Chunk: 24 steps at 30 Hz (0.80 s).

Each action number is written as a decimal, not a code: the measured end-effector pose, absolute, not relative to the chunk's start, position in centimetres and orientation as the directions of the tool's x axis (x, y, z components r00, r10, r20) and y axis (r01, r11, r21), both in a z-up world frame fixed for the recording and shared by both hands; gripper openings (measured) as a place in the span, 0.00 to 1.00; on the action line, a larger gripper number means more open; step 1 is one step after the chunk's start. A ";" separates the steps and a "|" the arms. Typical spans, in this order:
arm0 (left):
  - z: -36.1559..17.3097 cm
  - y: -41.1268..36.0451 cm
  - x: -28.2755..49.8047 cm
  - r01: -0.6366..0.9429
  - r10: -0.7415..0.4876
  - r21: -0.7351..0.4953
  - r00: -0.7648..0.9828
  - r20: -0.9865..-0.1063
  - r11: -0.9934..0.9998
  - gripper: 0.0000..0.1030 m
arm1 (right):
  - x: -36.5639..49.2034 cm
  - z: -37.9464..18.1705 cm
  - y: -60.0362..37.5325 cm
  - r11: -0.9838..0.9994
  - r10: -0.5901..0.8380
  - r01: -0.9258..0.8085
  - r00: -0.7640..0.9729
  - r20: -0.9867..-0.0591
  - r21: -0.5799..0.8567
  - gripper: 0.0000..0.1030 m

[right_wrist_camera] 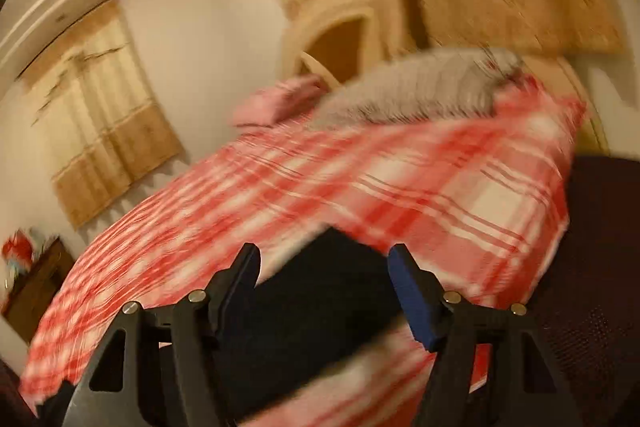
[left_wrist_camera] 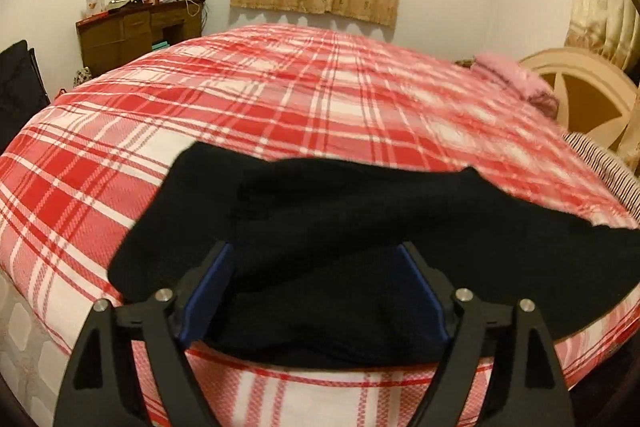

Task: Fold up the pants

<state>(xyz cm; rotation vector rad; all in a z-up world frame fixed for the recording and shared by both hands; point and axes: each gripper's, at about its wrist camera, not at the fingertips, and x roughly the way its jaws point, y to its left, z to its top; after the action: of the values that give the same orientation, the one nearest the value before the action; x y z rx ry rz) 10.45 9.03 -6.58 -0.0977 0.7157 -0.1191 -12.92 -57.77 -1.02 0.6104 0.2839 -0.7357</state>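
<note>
Black pants (left_wrist_camera: 360, 227) lie btwn spread left hand-held gripper (left_wrist_camera: 316, 255) jaws on plaid bed (left_wrist_camera: 280, 99); right hand-held gripper (right_wrist_camera: 324, 259) prob. spread too, blurred.

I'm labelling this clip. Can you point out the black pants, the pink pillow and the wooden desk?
black pants (left_wrist_camera: 360, 211): left wrist view, middle of the fabric.
pink pillow (left_wrist_camera: 506, 69): left wrist view, its top.
wooden desk (left_wrist_camera: 132, 31): left wrist view, drawer front.

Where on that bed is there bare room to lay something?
Free: the wide plaid bedspread between the black pants at the near edge and the far wall. Crowded: the headboard end, with a pink pillow and striped pillow.
</note>
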 end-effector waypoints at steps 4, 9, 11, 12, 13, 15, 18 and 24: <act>-8.0 8.4 11.1 0.014 -0.076 -0.094 0.707 -0.703 0.995 0.83 | -12.8 -2.9 -58.4 0.609 -0.528 0.699 0.709 -0.467 0.374 0.66; -8.4 8.3 10.9 0.014 -0.067 -0.080 0.695 -0.716 0.997 0.85 | -12.1 -3.2 -57.6 0.638 -0.540 0.712 0.685 -0.489 0.292 0.66; -8.6 8.1 10.9 0.013 -0.059 -0.069 0.693 -0.718 0.998 0.87 | -11.5 -3.2 -57.4 0.656 -0.519 0.694 0.700 -0.490 0.298 0.59; -8.7 8.0 10.9 0.011 -0.051 -0.061 0.693 -0.719 0.998 0.87 | -11.5 -3.2 -57.1 0.660 -0.518 0.694 0.697 -0.497 0.286 0.43; -8.7 7.9 10.8 0.011 -0.046 -0.053 0.693 -0.720 0.999 0.87 | -11.4 -3.1 -57.0 0.665 -0.517 0.696 0.691 -0.505 0.272 0.35; -8.7 7.8 10.8 0.014 -0.041 -0.044 0.691 -0.722 0.999 0.88 | -11.5 -3.1 -56.8 0.674 -0.511 0.690 0.694 -0.508 0.265 0.30; -8.7 7.9 10.8 0.014 -0.049 -0.054 0.688 -0.724 0.998 0.88 | -11.6 -3.2 -57.6 0.666 -0.489 0.681 0.707 -0.512 0.305 0.30; -8.6 8.1 10.9 0.017 -0.061 -0.068 0.681 -0.730 0.998 0.89 | -11.1 -2.3 -58.5 0.676 -0.427 0.652 0.725 -0.540 0.342 0.10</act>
<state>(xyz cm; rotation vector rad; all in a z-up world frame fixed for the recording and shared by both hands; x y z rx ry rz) 10.87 8.05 -8.62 -0.0571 0.8210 -0.0438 -11.05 -58.49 -2.35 0.5492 0.4422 -0.6295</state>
